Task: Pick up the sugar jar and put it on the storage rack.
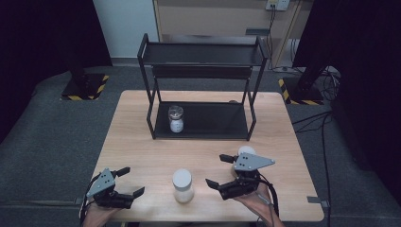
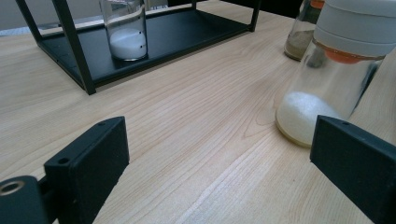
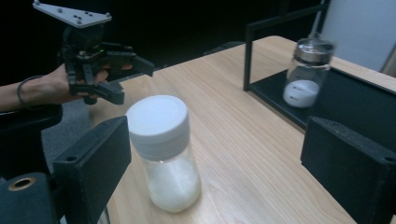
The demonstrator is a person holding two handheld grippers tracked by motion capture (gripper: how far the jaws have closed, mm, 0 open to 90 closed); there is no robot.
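**Both grippers spread wide, white-capped jar between them on the table**

The left gripper (image 1: 126,182) sits at the near left edge of the table (image 1: 142,142), its jaws parted wide and holding nothing. In the left gripper view the bare wood lies between its jaws, and the white-capped jar (image 2: 327,88) stands at about 2 o'clock, close to the right-hand jaw but outside the gap.

The right gripper (image 1: 221,171) is also released, jaws far apart and empty. In the right gripper view the same jar (image 3: 163,154) stands upright just beside the left-hand jaw, at about 10 o'clock within the gap; whether it touches that jaw cannot be told.

From the high view the jar (image 1: 182,185) stands near the table's front edge, between the two grippers: at 3 o'clock from the left one, at 9 o'clock from the right one. It holds white powder in its lower part.

On the lower shelf of the black rack (image 1: 203,120), at 12 o'clock from the jar, stands a second jar (image 1: 176,118) with white powder. A third jar (image 2: 301,35) with brownish contents shows in the left gripper view, behind the white-capped one.
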